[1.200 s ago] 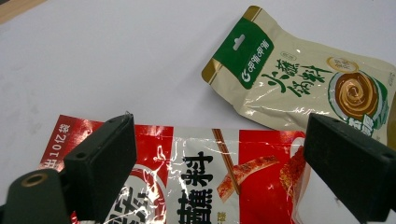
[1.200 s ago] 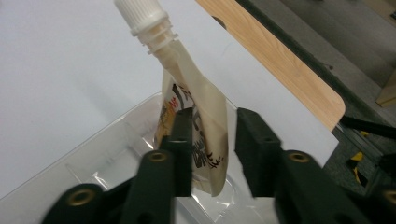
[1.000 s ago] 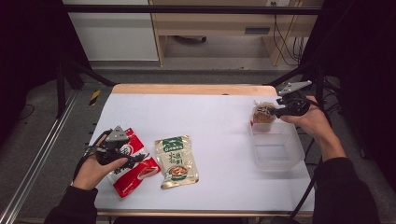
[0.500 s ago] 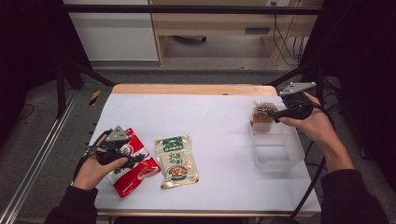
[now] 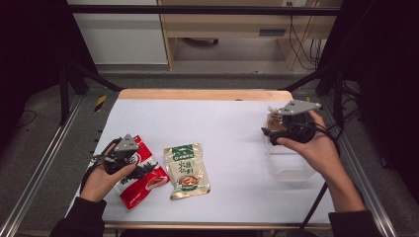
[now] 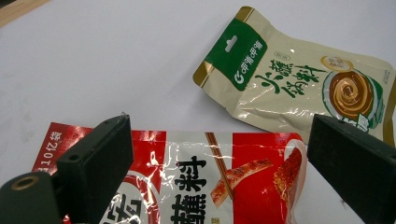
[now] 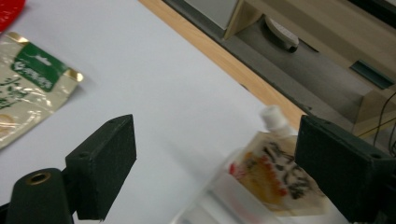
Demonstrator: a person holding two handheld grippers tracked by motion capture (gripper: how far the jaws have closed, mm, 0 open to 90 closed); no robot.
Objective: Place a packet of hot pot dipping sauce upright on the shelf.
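My left gripper (image 6: 219, 172) hung wide open over the red packet (image 6: 196, 186), while my right gripper (image 7: 215, 172), jaws wide too, caught a spouted pouch (image 7: 275, 172) the high view mostly hid.

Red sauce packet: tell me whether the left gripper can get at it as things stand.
Probably yes. The left gripper hangs just over the red sauce packet with its jaws open and spread across it. Nothing lies between them; the green-topped packet lies beside it, clear of the way.

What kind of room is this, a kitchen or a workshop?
Probably a lab recording bench: a white table inside a dark metal frame, loose cables behind, and hand-held grippers, left and right, over sauce packets.
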